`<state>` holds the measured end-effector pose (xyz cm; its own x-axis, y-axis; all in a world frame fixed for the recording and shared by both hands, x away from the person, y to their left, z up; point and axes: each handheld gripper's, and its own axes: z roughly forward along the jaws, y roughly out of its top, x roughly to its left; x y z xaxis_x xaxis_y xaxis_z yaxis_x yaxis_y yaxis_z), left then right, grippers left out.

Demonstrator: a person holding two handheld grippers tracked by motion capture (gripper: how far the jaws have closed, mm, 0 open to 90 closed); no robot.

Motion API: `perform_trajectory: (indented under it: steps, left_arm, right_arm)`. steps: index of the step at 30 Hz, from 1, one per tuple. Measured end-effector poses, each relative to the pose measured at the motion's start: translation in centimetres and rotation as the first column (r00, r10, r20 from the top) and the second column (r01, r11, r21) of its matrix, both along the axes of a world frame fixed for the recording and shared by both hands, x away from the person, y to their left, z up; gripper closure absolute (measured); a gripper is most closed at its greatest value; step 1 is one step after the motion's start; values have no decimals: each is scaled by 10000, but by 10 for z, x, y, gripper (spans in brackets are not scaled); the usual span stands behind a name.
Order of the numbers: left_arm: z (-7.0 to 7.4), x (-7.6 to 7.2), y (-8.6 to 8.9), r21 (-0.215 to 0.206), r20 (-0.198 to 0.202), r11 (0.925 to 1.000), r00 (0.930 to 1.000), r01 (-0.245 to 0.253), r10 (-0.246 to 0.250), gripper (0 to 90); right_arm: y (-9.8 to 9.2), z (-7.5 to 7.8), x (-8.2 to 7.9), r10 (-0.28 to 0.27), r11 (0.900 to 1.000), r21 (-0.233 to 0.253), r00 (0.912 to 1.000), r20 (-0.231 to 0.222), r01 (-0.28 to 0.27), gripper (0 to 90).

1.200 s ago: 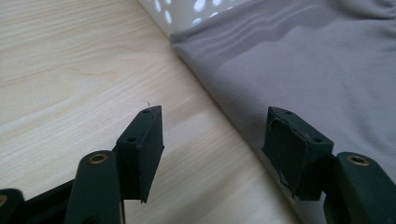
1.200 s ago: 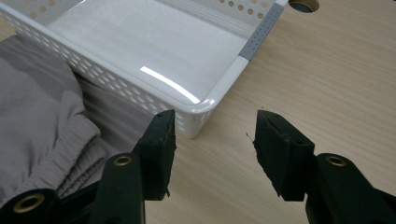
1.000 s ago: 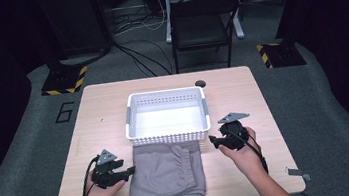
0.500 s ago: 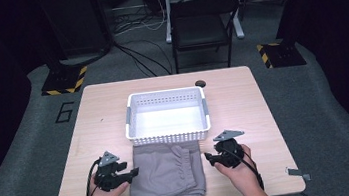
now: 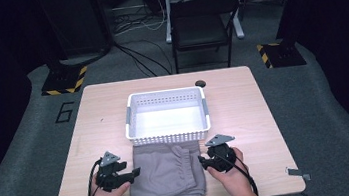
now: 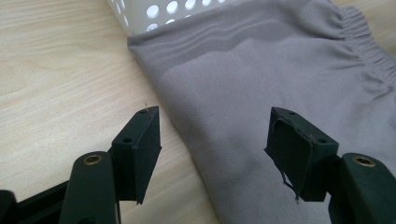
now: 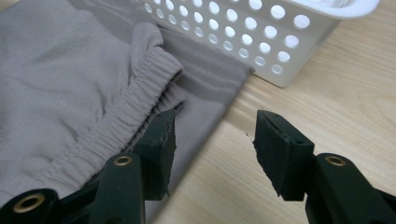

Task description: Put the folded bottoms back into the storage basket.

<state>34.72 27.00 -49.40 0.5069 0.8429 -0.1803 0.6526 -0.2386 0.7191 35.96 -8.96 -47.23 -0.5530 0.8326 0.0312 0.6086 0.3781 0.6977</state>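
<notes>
Grey shorts (image 5: 167, 177) lie folded near the basket (image 5: 168, 131), not yet gripped; both grippers' jaws open, left gripper (image 5: 134, 173) and right gripper (image 5: 202, 161) flanking.

A light wooden table (image 5: 245, 114) carries a folded grey garment (image 5: 167, 177) at its near edge, lying between the left gripper (image 5: 134, 173) and the right gripper (image 5: 201, 160), whose parted jaws each straddle one side edge of the cloth. Just beyond the grippers, a white perforated basket (image 5: 169, 135) sits on the tabletop, touching the garment's far edge. Farther off, past the basket, lies a small dark round object (image 5: 200, 83).
</notes>
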Motion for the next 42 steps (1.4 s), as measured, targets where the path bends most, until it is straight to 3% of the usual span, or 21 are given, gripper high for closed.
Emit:
perform_trajectory:
  steps: [8, 13, 22, 27, 35, 42]
  left_arm:
    - [-4, -2, 2, 170, -98, 9994, 9995, -291, 292, 346]
    - [-4, -3, -2, 142, -98, 9992, 9993, -366, 367, 322]
    - [-13, 0, -14, 653, -406, 9978, 9992, 90, -63, 301]
    - [-15, 1, -14, 666, -464, 9976, 9988, 207, -176, 292]
    - [-18, 2, -14, 819, -376, 9963, 9990, 278, -247, 291]
    - [-19, 1, -16, 666, -418, 9977, 9990, 155, -128, 291]
  right_arm:
    - [4, -7, 0, -163, 9996, 206, 9994, -306, 170, 484]
    - [8, -14, -1, 168, 9999, 0, 9997, -161, -168, 478]
    - [7, -24, 2, 13, 9999, -102, 9993, -384, -17, 439]
    - [11, -32, 6, 16, 10000, -22, 9974, -718, -18, 433]
    - [19, -37, 8, 187, 9995, -240, 9973, -706, -205, 425]
    - [22, -39, 7, 67, 9997, -242, 9972, -741, -85, 428]
